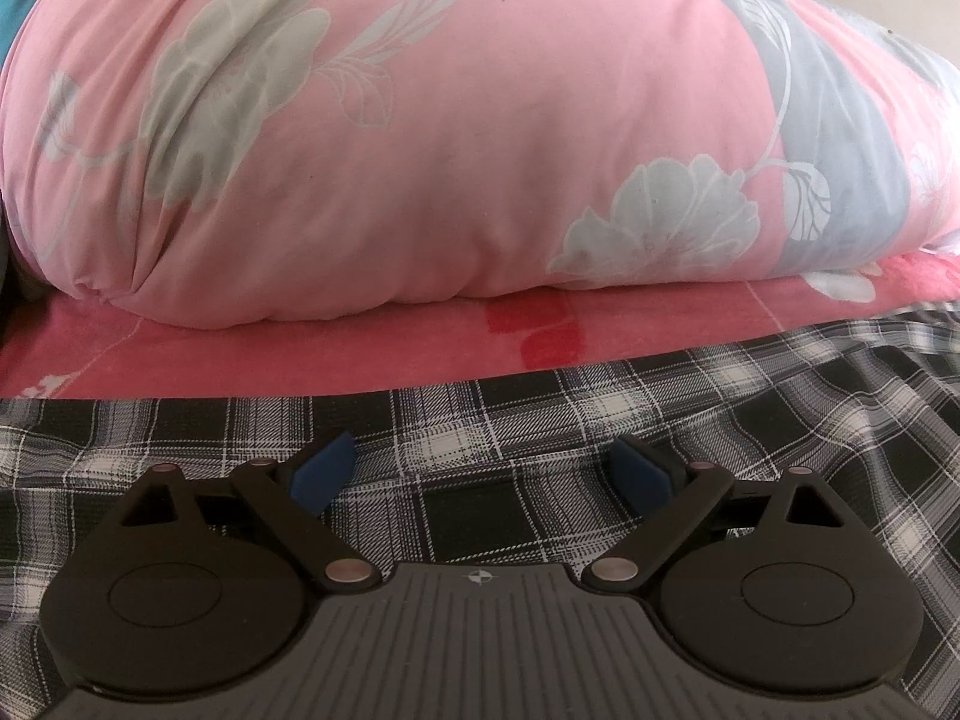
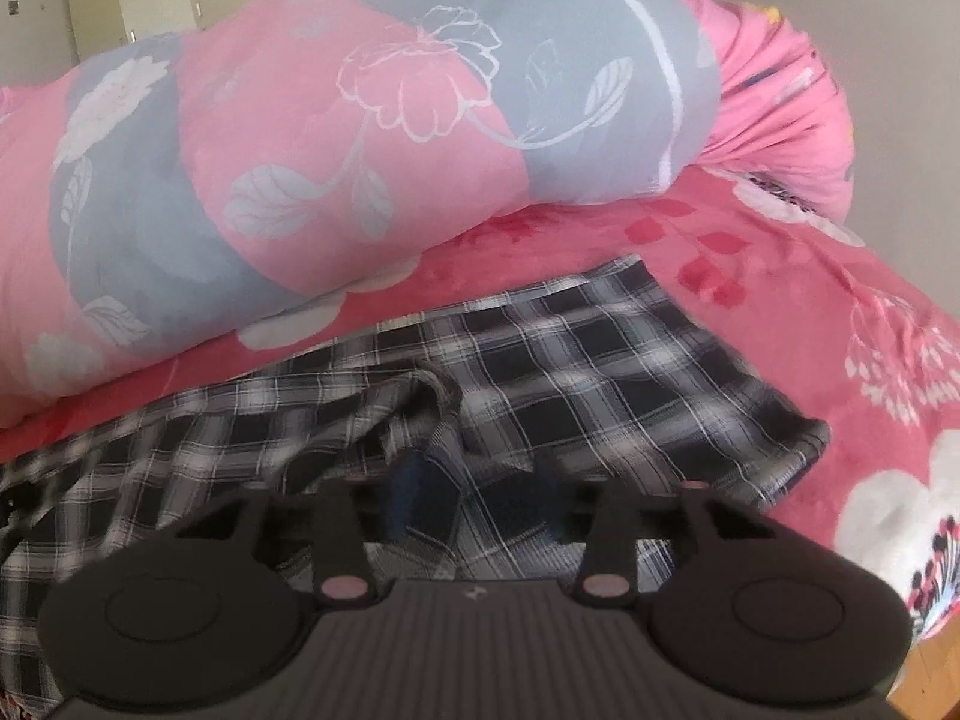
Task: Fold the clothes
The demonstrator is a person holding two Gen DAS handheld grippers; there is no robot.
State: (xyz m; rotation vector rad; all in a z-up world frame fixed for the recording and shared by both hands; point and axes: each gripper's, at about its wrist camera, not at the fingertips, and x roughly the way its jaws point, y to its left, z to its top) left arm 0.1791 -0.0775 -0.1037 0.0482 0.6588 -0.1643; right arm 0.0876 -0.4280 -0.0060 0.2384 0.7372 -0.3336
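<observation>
Left wrist view: left gripper point(image 1: 483, 474) spread wide, blue pads point(image 1: 324, 477) clear of cloth; black-and-white plaid woven garment point(image 1: 540, 420) flat beneath and ahead, on red floral bedsheet point(image 1: 300, 354); rolled pink-and-grey floral quilt point(image 1: 420, 120) beyond.

Right wrist view, blurred: right gripper point(image 2: 474, 495) partly parted, low over a rumpled fold of plaid garment point(image 2: 570, 372); contact between pads and cloth not discernible. Garment's edge near quilt point(image 2: 300, 150), sheet point(image 2: 780, 312) rightward.
</observation>
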